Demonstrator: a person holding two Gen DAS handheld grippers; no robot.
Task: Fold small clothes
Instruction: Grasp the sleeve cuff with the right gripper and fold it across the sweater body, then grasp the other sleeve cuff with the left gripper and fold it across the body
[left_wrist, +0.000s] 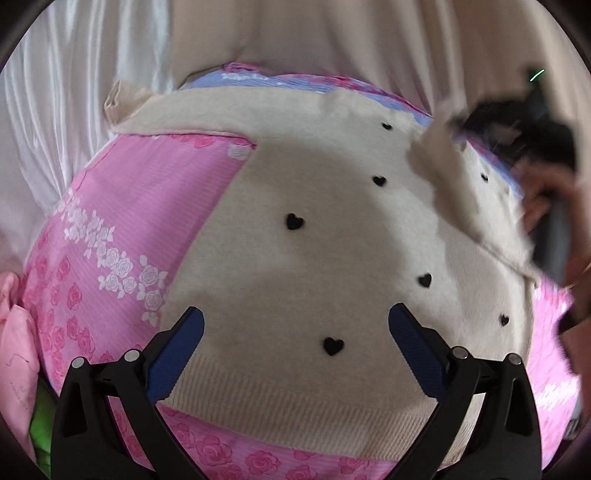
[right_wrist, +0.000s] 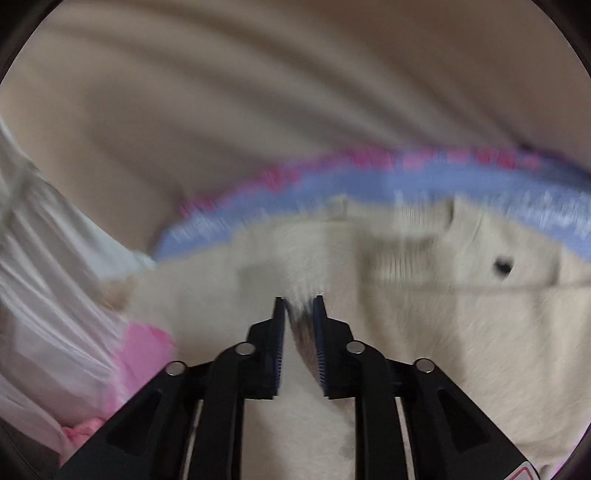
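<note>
A cream knit sweater (left_wrist: 314, 258) with small black hearts lies spread on a pink rose-print bedsheet (left_wrist: 140, 192), its ribbed hem nearest me. My left gripper (left_wrist: 295, 317) hovers open just above the hem, nothing between its blue pads. At the upper right my right gripper (left_wrist: 517, 129) is a dark blur, with the sweater's sleeve (left_wrist: 443, 173) lifted over the body. In the right wrist view, the right gripper (right_wrist: 298, 301) has its jaws narrow, with a fold of cream sleeve (right_wrist: 306, 273) filling the gap. The sweater body (right_wrist: 443, 332) lies below.
A person's hand (left_wrist: 543, 199) holds the right gripper's handle. White curtain (left_wrist: 74, 92) and beige curtain (left_wrist: 332, 37) hang behind the bed. A pink garment (left_wrist: 14, 332) and something green (left_wrist: 40, 428) lie at the left edge. The sheet's blue border (right_wrist: 332, 184) runs along the far side.
</note>
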